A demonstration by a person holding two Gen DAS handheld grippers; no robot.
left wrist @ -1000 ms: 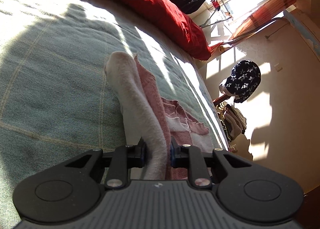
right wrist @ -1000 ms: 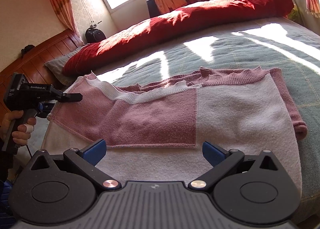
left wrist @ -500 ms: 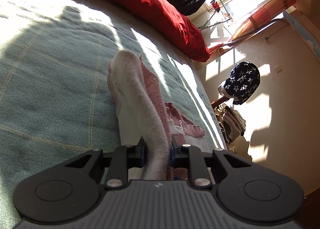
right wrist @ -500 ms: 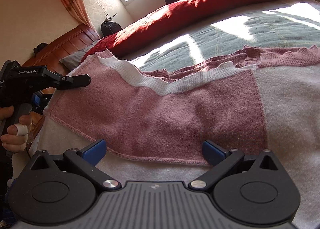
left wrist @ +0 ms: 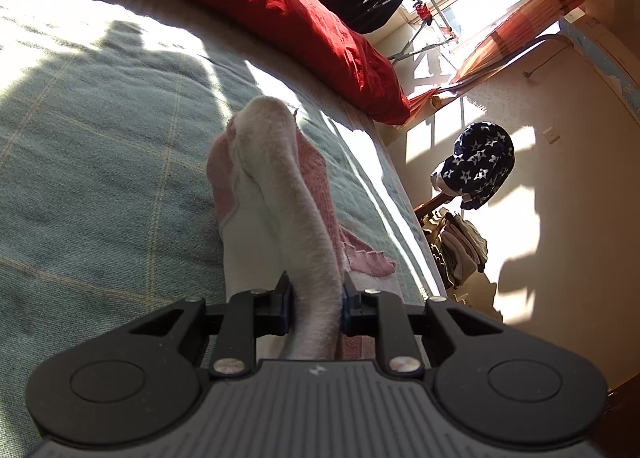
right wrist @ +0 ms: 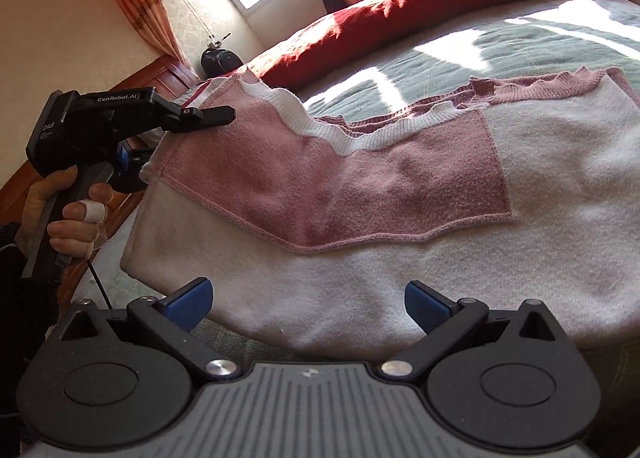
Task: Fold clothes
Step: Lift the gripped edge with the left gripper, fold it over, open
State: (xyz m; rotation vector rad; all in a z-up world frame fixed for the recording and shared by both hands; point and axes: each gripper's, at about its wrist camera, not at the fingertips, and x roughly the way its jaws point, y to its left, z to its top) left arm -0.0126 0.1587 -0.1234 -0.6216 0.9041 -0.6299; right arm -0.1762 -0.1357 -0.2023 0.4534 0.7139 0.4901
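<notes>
A pink and white knitted sweater (right wrist: 360, 193) lies spread on the green bedspread (right wrist: 540, 45). My left gripper (left wrist: 316, 306) is shut on a bunched edge of the sweater (left wrist: 288, 193), which rises off the bed in a thick fold. In the right wrist view the left gripper (right wrist: 136, 165) appears at the sweater's left side, held by a hand (right wrist: 64, 213), with that side lifted. My right gripper (right wrist: 308, 302) stands open just short of the sweater's near white hem, blue pads wide apart, nothing between them.
A long red pillow (right wrist: 440, 1) runs along the far side of the bed. Wooden furniture (right wrist: 168, 73) stands at the left. Beyond the bed's edge are a star-patterned dark garment (left wrist: 480, 165) and a pile of folded clothes (left wrist: 460, 250) on the floor.
My left gripper has lifted the sweater's left side higher. My right gripper has moved closer to the near hem and to the left, so the sweater fills more of its view.
</notes>
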